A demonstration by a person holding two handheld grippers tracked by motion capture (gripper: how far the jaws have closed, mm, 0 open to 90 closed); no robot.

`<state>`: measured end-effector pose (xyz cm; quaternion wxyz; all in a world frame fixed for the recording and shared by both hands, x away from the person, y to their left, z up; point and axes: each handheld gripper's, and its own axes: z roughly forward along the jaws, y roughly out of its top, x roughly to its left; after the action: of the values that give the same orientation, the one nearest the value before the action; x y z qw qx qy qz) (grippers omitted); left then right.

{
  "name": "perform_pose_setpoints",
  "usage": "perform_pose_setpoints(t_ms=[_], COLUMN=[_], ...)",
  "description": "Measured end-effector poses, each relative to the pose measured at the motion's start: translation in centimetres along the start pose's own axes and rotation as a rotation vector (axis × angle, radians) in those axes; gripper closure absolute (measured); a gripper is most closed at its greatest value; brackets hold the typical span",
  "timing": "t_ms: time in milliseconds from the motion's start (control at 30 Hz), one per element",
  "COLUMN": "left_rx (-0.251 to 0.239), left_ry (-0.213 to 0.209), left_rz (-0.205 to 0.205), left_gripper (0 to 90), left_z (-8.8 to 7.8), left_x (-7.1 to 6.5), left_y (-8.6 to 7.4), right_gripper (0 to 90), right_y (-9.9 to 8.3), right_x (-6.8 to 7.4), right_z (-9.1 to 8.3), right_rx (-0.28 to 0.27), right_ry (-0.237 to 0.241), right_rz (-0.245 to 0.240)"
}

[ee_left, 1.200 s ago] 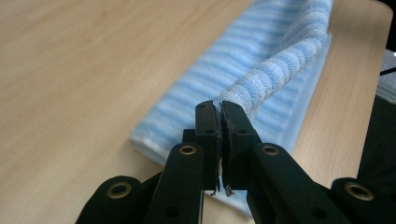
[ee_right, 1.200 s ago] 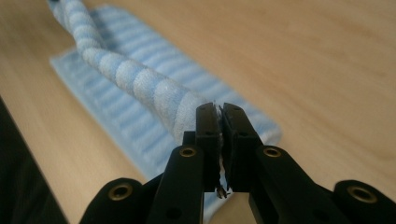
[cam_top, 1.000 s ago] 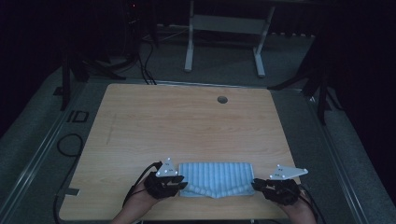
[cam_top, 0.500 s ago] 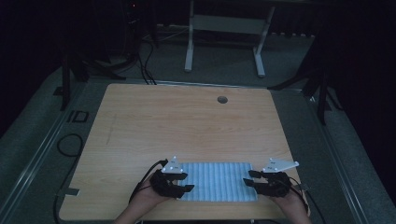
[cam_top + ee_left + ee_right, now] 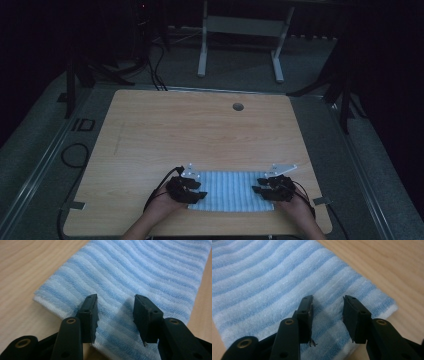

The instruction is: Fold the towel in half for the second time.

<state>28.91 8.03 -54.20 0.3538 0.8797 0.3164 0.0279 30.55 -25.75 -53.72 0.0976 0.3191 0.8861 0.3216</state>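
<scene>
Dark room, grey floor | wooden table (image 5: pixel 200 135), grommet hole (image 5: pixel 238 106) far side, unobstructed | folded blue-white striped towel (image 5: pixel 230 190) flat at near edge | left gripper (image 5: pixel 192 189), right gripper (image 5: pixel 261 189) over its ends, jaws part-open, just closing slightly, gripping nothing
</scene>
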Motion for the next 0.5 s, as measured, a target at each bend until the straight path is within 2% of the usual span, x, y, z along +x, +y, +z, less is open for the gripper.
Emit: perform_pose_setpoints(t_ms=[133,233,500], left_rx=[0.000,-0.003,-0.005], left_ry=[0.038,0.035,0.074], left_rz=[-0.018,-0.026,-0.054], left_gripper=[54.4,54.5,54.4], left_z=[-0.1,-0.2,-0.6], left_x=[1.1,1.8,4.9], left_y=[0.2,0.3,0.8], right_gripper=[58.9,58.5,56.4], right_y=[1.1,1.7,4.1], right_x=[-0.6,-0.9,-2.1], right_z=[1.0,1.5,3.6], right_rx=[-0.008,-0.009,-0.019], right_ry=[0.003,0.002,0.012], right_rz=[-0.005,-0.009,0.017])
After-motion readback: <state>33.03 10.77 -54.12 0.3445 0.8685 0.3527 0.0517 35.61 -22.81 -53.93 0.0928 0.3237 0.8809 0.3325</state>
